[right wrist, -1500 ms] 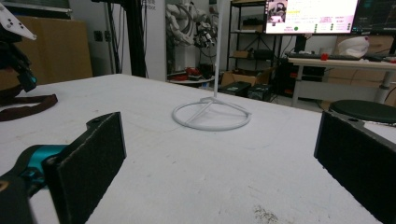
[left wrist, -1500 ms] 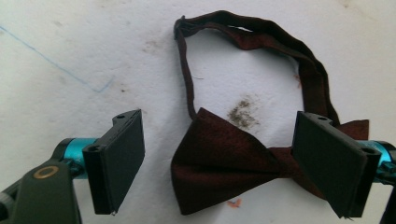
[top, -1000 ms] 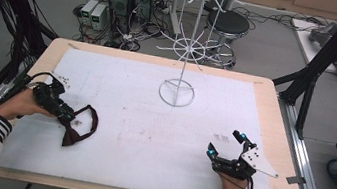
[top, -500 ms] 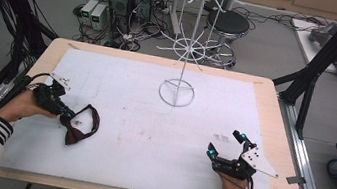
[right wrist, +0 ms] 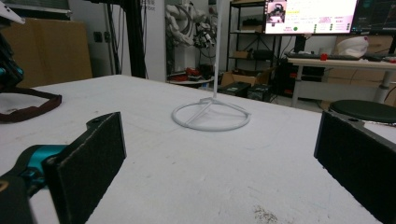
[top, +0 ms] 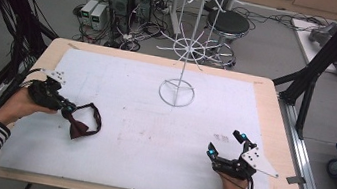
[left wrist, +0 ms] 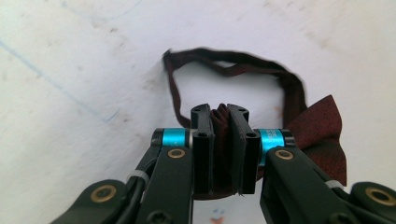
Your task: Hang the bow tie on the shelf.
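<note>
I am at a table covered by a white mat (top: 150,137), a two-jaw gripper in each hand. My left gripper (top: 67,107) is at the left side of the mat, and its jaws have just closed on a dark red bow tie (top: 82,123). In the left gripper view the bunched cloth of the bow tie (left wrist: 322,135) sits squeezed between the two pads, with its strap lying in a loop on the mat beyond. My right gripper (top: 225,144) rests near the front right of the mat, jaws spread wide with nothing between them. A white wire stand (top: 177,88) with spoked hanging arms stands at the middle back, well apart from both grippers. As I judge it, the grasp is made. Lifting the tie, carrying it to the stand and hanging it there are all yet to do.
</note>
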{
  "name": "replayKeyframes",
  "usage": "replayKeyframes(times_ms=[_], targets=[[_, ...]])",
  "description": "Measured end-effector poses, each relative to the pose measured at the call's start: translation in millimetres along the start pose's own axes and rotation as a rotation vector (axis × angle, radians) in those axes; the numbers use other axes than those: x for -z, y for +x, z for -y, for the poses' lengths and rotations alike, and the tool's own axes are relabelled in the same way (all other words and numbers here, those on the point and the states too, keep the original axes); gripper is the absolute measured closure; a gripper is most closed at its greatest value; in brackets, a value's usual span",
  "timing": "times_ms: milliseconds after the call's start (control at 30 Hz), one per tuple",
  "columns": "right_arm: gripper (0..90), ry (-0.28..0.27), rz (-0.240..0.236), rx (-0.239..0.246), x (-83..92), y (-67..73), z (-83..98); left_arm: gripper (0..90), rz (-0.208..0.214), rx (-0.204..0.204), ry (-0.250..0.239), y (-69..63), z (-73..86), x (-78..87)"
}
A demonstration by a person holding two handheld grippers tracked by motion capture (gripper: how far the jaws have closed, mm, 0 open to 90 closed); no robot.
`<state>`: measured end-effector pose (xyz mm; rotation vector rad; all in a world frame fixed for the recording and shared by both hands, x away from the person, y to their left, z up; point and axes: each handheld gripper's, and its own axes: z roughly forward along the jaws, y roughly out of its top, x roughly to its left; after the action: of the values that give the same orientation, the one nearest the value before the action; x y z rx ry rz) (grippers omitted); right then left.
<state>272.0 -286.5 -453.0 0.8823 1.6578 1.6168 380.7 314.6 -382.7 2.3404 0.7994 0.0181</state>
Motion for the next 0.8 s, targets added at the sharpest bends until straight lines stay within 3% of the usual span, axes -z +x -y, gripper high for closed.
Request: replayKeyframes(times_ms=[233, 333, 467, 533, 800], targets=[[1.4, 0.004, 0.000, -0.014, 0.8, -2.3, -0.5, 80.6, -0.025, 0.023, -0.084, -5.6, -1.8, 12.9], [1.4, 0.007, 0.010, -0.019, 2.3, -4.1, -0.8, 80.5, -0.036, 0.010, -0.108, -8.1, -3.1, 16.8], [1.4, 0.007, 0.012, -0.035, 4.0, -6.1, -1.3, 80.4, -0.061, 0.006, -0.177, -13.9, -6.3, 20.3], [1.4, 0.012, 0.010, -0.036, 4.3, -5.7, -2.5, 80.4, -0.053, 0.002, -0.195, -17.6, -8.2, 20.5], [1.4, 0.000, -0.053, -0.029, 2.6, -2.3, -22.4, 80.4, -0.066, -0.017, -0.282, -33.1, -20.2, 19.7]])
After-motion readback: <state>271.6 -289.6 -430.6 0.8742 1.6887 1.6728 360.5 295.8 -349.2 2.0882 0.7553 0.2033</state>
